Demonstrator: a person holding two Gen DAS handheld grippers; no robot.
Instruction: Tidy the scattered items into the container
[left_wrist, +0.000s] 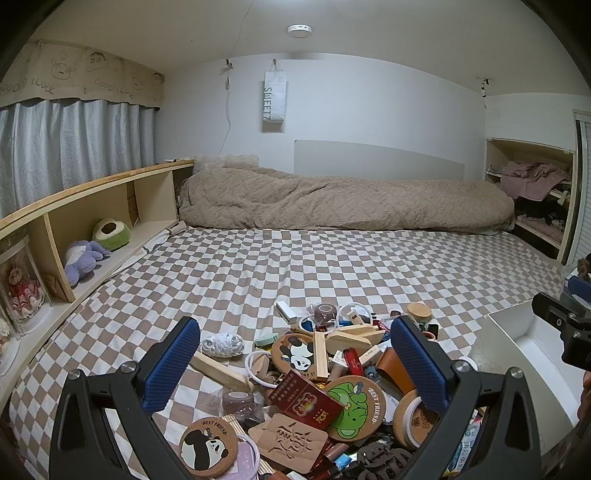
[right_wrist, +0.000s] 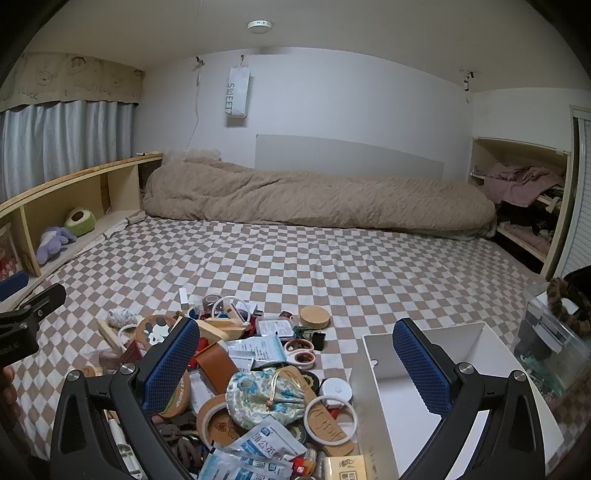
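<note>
Your left gripper (left_wrist: 300, 363) stands wide open at the bottom of its view, with nothing pressed between its blue pads; it hangs over the heap of scattered items (left_wrist: 325, 384) on the checkered bed sheet (left_wrist: 258, 266). Below centre in that view lie a panda cork coaster (left_wrist: 208, 446), a frog coaster (left_wrist: 355, 408) and a red booklet (left_wrist: 304, 400). The white container (left_wrist: 532, 365) sits at the lower right of that frame, just beside the heap, and looks empty.

Your right gripper (right_wrist: 298, 363) is also fully open and holds nothing. Its left pad is over the pile and its right pad over the container's inside. A floral drawstring pouch (right_wrist: 264, 397) lies low in the centre of the right view, a round wooden lid (right_wrist: 314, 316) just above centre, and a clear bin (right_wrist: 554, 347) at the right edge
</note>
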